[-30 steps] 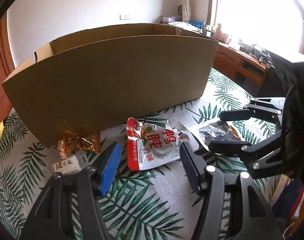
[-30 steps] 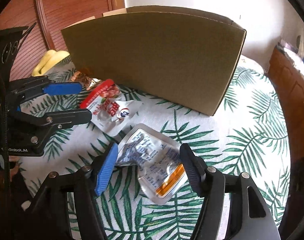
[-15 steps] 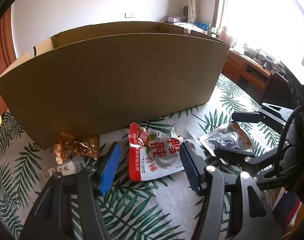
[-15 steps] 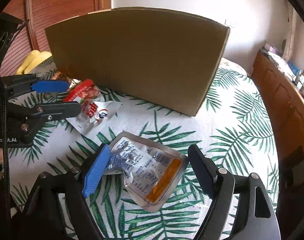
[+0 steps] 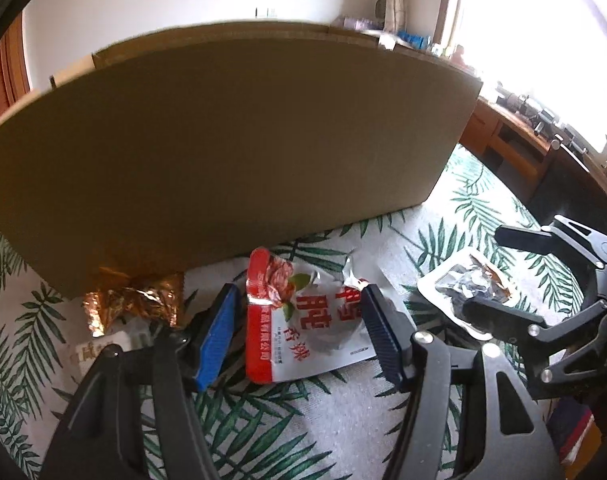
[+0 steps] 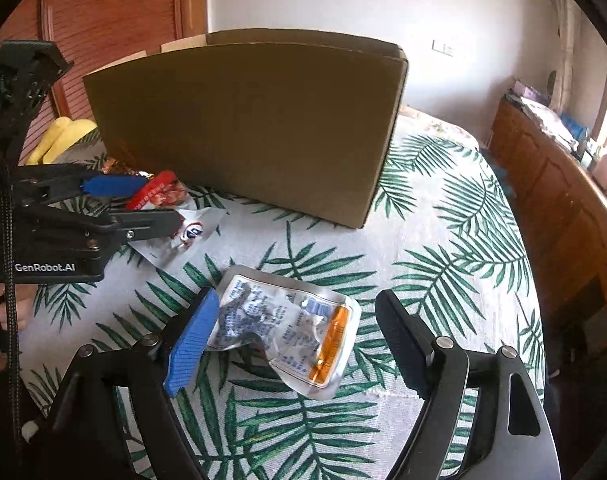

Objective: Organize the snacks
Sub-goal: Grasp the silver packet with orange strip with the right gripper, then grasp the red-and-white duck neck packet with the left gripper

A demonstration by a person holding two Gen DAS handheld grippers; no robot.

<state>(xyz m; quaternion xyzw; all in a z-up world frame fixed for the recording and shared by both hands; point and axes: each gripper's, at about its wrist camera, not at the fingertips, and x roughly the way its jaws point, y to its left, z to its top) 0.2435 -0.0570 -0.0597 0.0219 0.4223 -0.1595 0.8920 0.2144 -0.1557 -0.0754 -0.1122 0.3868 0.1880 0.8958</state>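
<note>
A big open cardboard box (image 5: 231,140) stands on the leaf-print tablecloth; it also shows in the right wrist view (image 6: 255,120). A red and white snack packet (image 5: 299,320) lies flat before it, between the fingers of my open left gripper (image 5: 299,320). The packet shows in the right wrist view (image 6: 171,204) with the left gripper (image 6: 139,202) around it. A silver packet with an orange strip (image 6: 291,328) lies between the fingers of my open right gripper (image 6: 295,336). It also shows in the left wrist view (image 5: 467,288), where the right gripper (image 5: 491,276) straddles it.
A crumpled gold foil snack (image 5: 131,300) lies against the box's left front corner, with a small white packet (image 5: 99,344) beside it. A yellow object (image 6: 59,136) lies left of the box. A wooden cabinet (image 6: 559,192) stands beyond the table's right edge.
Both grippers have moved forward and lower, closer over their packets. The right gripper's fingers have spread wider apart. The packets have not moved.
</note>
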